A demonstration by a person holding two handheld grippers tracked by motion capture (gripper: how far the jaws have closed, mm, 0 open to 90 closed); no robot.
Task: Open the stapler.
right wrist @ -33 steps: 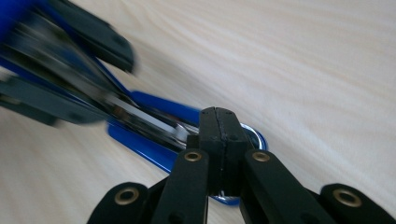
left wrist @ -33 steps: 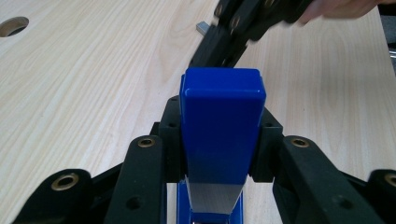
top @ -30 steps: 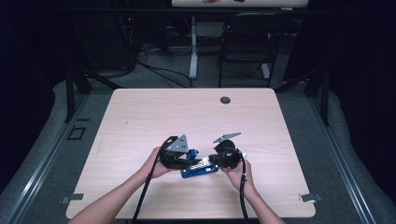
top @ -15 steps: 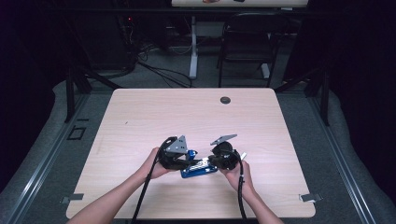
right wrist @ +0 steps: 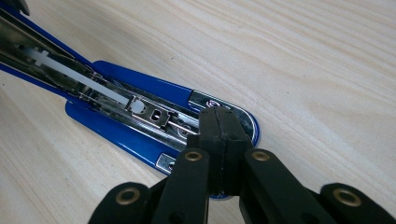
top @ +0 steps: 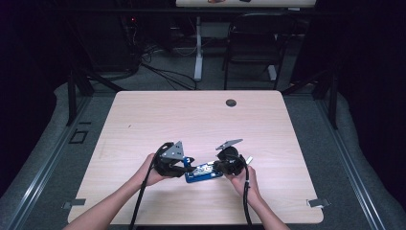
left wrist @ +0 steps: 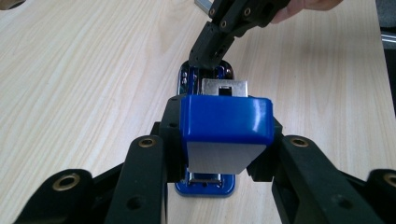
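Stapler: blue stapler lying on the worktop in the lower middle of the high view, between the two hands; its top is swung open, baring the metal staple channel.
Left claw: left claw grasps the raised blue top of the stapler from both sides — the jaws press on it at the centre of the left gripper view.
Right claw: right claw is clenched, jaws together with nothing between them; its tip rests on the chrome end of the stapler's base, lower centre of the right gripper view.
Hands: left hand and right hand come in from the bottom edge of the high view, a cable trailing down from each gripper.
In the way: in the left gripper view the right claw comes down from the top centre onto the far end of the stapler, hiding that end.
Around: a small dark round disc sits near the far edge of the worktop, well apart from the stapler; beyond the worktop, in the upper part of the high view, a dark chair and cables on the floor.
Writing: no brand or lettering can be made out on the stapler — too small in the high view.
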